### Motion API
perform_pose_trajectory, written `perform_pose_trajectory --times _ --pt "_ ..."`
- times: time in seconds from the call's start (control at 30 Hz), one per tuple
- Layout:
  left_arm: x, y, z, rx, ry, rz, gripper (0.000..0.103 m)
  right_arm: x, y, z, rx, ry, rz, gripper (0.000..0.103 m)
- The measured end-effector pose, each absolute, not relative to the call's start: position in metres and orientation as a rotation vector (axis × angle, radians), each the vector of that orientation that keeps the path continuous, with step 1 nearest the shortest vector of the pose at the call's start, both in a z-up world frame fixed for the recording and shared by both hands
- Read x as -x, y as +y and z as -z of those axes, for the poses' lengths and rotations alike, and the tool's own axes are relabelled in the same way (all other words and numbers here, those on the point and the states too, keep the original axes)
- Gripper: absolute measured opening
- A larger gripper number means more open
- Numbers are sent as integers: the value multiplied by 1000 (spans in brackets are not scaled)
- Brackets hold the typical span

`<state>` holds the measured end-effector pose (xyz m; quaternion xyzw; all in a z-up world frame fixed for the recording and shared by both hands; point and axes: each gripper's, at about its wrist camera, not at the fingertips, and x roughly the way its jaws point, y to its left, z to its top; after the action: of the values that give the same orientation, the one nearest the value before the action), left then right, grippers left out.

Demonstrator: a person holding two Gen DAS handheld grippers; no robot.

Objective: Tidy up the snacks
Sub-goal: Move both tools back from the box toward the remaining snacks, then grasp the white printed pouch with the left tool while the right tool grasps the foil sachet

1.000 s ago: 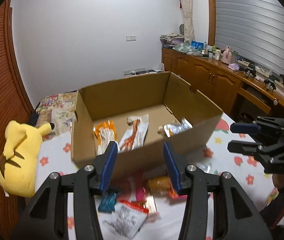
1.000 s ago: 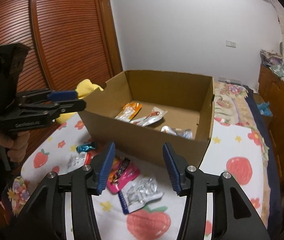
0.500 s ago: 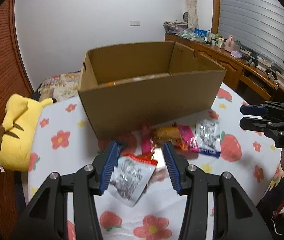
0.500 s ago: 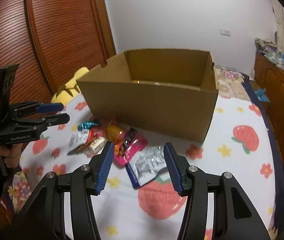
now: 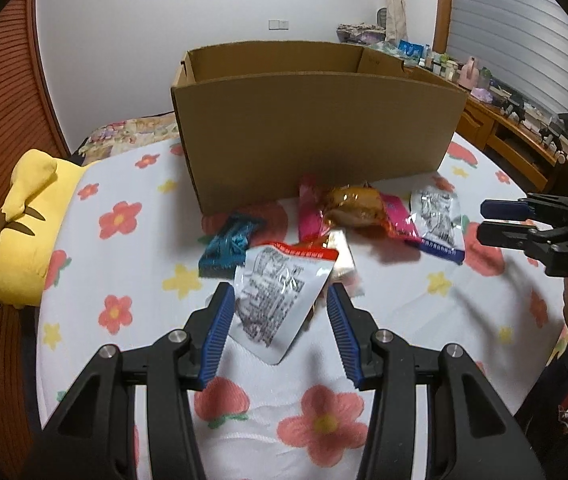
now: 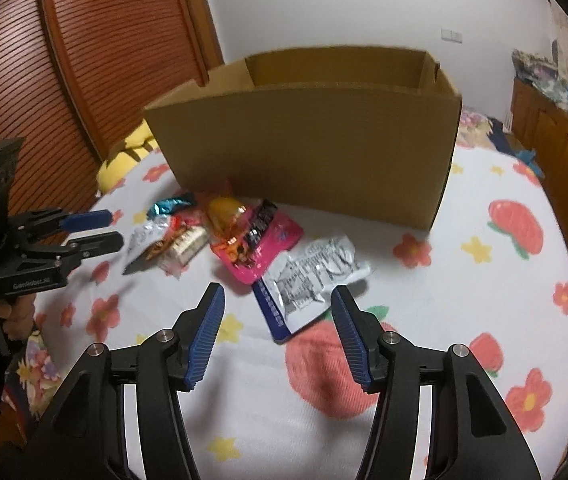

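Silver pouch between left hand-held gripper jaws — wide apart.

Snack packets scattered before an open brown cardboard box on the flowered bed.
A silver foil pouch with a red top lies nearest the bed's front edge; behind it a teal wrapper, an orange-filled clear packet on a pink pack, and a silver pouch with a blue end.

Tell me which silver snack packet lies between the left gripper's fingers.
The red-topped silver packet, framed by the open left gripper; the blue-edged silver packet lies farther right.
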<state>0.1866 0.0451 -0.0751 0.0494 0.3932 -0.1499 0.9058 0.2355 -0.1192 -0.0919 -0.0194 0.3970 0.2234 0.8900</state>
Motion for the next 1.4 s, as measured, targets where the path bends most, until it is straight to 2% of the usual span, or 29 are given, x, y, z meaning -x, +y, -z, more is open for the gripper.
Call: perform_pose_trajectory --times 0.33,0.77,1.33,1.4 --pt "-191 50 92 -90 842 307 48 -254 -124 116 3 891 -429 59" --pt "-193 48 90 -81 840 317 48 -285 -118 117 -8 896 -388 60" --pt "-206 39 92 -107 857 332 48 -290 -105 119 116 881 -358 60" --pt "-209 40 92 -110 863 327 50 -289 -106 120 122 876 -367 58"
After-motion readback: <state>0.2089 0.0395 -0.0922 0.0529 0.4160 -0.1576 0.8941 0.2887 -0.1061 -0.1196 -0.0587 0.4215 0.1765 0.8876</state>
